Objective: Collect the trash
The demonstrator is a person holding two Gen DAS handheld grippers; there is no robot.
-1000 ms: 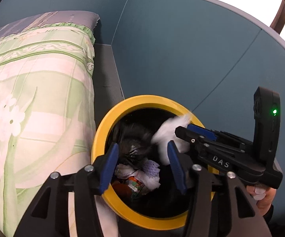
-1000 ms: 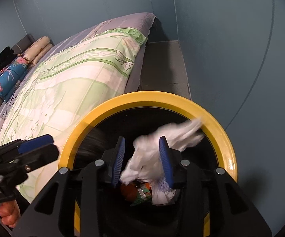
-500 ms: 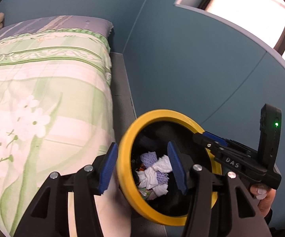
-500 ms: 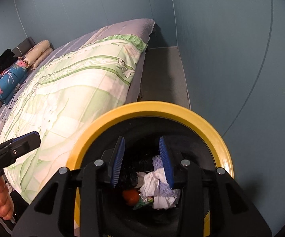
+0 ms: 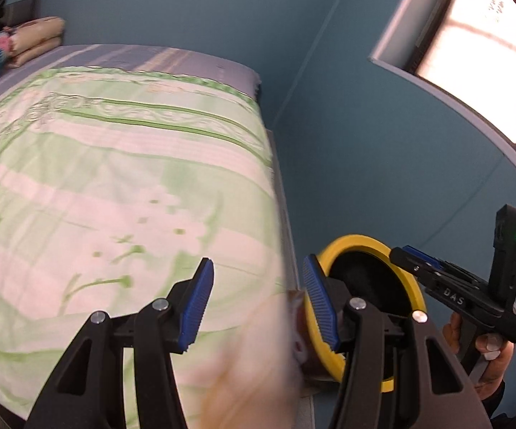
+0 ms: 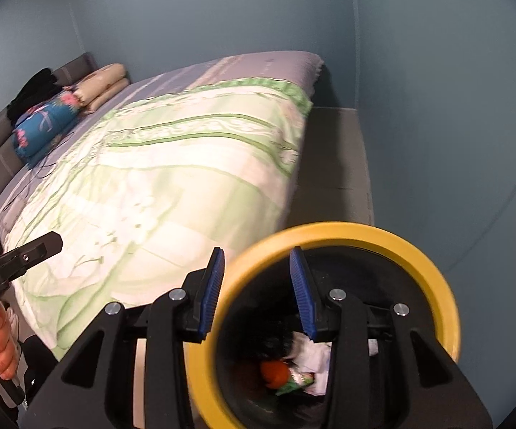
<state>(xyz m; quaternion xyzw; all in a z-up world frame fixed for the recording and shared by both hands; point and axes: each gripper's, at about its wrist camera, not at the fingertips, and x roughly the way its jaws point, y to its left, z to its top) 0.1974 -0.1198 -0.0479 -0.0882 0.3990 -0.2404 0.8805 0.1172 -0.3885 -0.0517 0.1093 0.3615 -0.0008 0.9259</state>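
A black trash bin with a yellow rim (image 6: pixel 433 279) stands beside the bed; it also shows in the left wrist view (image 5: pixel 412 286). Inside lie crumpled white tissues (image 6: pixel 311 354), an orange item (image 6: pixel 274 373) and a green wrapper (image 6: pixel 295 382). My right gripper (image 6: pixel 257 287) is open and empty above the bin's left rim. My left gripper (image 5: pixel 258 295) is open and empty over the bed's edge, left of the bin. The right gripper also shows in the left wrist view (image 5: pixel 426 268), over the bin.
A bed with a green and white floral quilt (image 6: pixel 172 178) fills the left. Pillows (image 6: pixel 104 85) and a blue floral bundle (image 6: pixel 43 121) lie at its head. Blue walls stand close behind and right. A bright window (image 5: pixel 480 53) is at upper right.
The white tissue left my right gripper and fell into the bin. Both grippers have since swung left and back, away from the bin, toward the bed.
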